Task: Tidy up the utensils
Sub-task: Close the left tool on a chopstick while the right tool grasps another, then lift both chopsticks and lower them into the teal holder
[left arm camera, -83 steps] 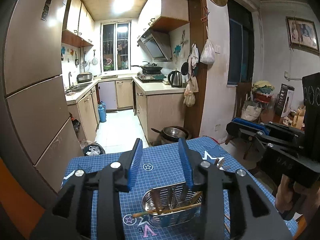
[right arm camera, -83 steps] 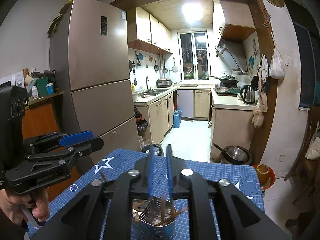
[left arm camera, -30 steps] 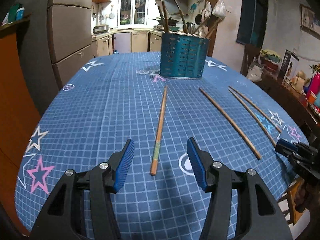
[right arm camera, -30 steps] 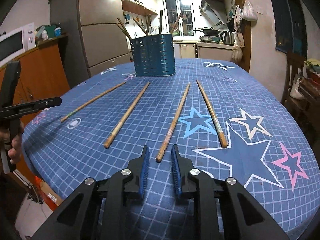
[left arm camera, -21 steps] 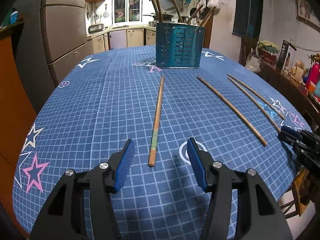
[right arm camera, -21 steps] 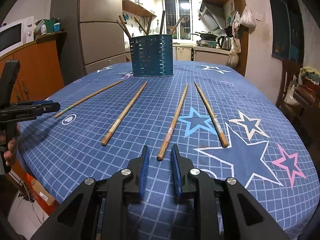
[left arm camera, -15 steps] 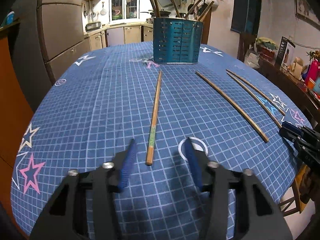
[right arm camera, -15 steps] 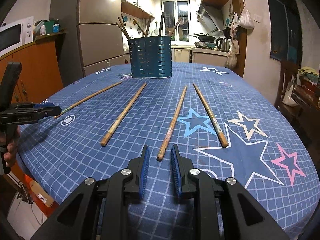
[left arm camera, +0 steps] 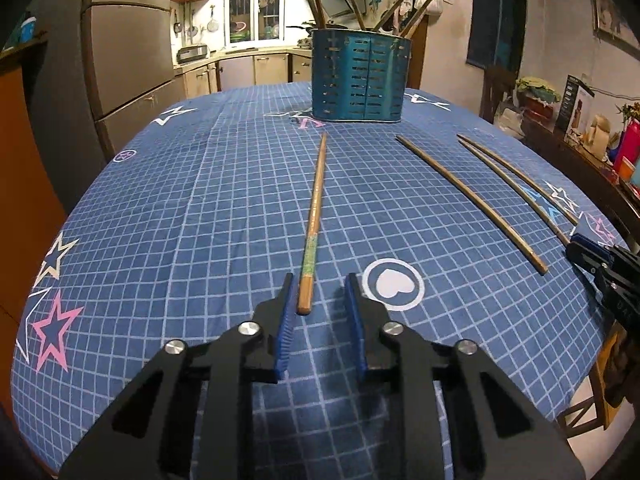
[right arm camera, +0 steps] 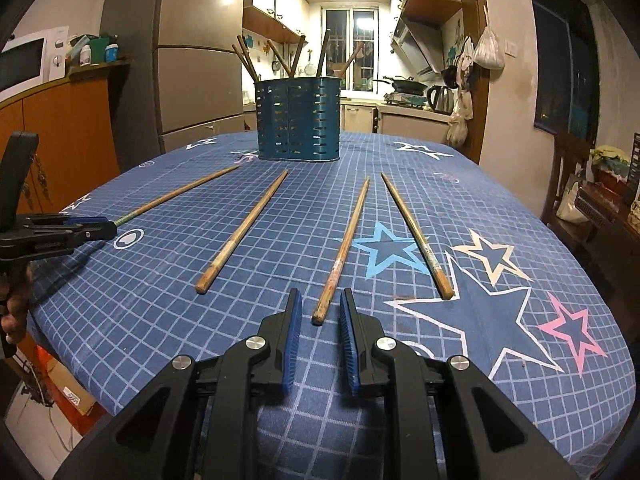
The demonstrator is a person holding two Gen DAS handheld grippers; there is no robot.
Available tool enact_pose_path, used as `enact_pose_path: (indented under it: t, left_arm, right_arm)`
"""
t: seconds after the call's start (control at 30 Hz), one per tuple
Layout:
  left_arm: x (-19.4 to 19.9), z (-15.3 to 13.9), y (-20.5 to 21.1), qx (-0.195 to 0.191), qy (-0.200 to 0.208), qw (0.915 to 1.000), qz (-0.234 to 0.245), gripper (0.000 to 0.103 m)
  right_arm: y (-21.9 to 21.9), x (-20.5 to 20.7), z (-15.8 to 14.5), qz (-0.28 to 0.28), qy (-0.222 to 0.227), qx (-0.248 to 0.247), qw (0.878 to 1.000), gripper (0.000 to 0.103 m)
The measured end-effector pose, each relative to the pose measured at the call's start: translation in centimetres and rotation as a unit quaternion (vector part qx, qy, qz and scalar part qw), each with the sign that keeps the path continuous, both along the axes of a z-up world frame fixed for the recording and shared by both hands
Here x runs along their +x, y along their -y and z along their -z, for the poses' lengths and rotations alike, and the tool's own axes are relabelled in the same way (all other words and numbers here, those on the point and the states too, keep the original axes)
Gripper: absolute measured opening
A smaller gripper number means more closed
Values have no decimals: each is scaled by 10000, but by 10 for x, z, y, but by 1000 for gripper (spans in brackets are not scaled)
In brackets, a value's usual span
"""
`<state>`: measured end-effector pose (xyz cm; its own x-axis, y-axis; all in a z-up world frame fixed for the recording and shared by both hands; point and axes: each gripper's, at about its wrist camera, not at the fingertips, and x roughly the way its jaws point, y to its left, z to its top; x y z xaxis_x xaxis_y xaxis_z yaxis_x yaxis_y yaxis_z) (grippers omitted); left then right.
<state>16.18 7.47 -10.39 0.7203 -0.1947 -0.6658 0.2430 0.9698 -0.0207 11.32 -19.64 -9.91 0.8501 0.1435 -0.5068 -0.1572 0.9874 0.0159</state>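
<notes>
Wooden chopstick [left arm camera: 314, 216] is lying at twelve o'clock, its near end between my parted left tongs [left arm camera: 319, 282]; my right tongs [right arm camera: 319, 300], also parted, are framing another chopstick [right arm camera: 343, 246].

Between my left jaws I see a matt wooden chopstick [left arm camera: 313, 216] with a worn green band, lying on the bench's matt printed cloth [left arm camera: 160, 208], beyond it a glossy perforated metal holder [left arm camera: 360, 76], and my grippers are matt black plastic with ribbed blue pads [right arm camera: 293, 340].
</notes>
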Motion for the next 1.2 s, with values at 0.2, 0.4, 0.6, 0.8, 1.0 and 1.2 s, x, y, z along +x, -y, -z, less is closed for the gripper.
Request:
enact_pose_path:
  t: [0.2,0.4,0.6,0.8,1.0,1.2]
  left_arm:
    - [-9,1,2,35,92,9999,-111,5]
    - [-18,0,5,-44,153,9998,-118,5]
    - [-38,-29,4,-153,550,9983,-67,5]
    - [-55,-85,-3,-205,1238,9921,-46,5]
    - [-40,-134,4,-156,1709,9852,8,5]
    - [-10,-162,4,-342,1838,9824,20,5]
  right_arm:
    - [-8,-5,3,47,140,-74,9999,10]
    - [-6,-11,-1,93,294,24,9995,8]
    - [-1,-28,-36,27,715,-19,9974,8]
    - [8,-34,-82,-95,1172,-47,9931,7]
    - [21,-18,-126,-300,1448,-34,9890,7]
    - [38,17,-156,-456,1395,165,9890,7]
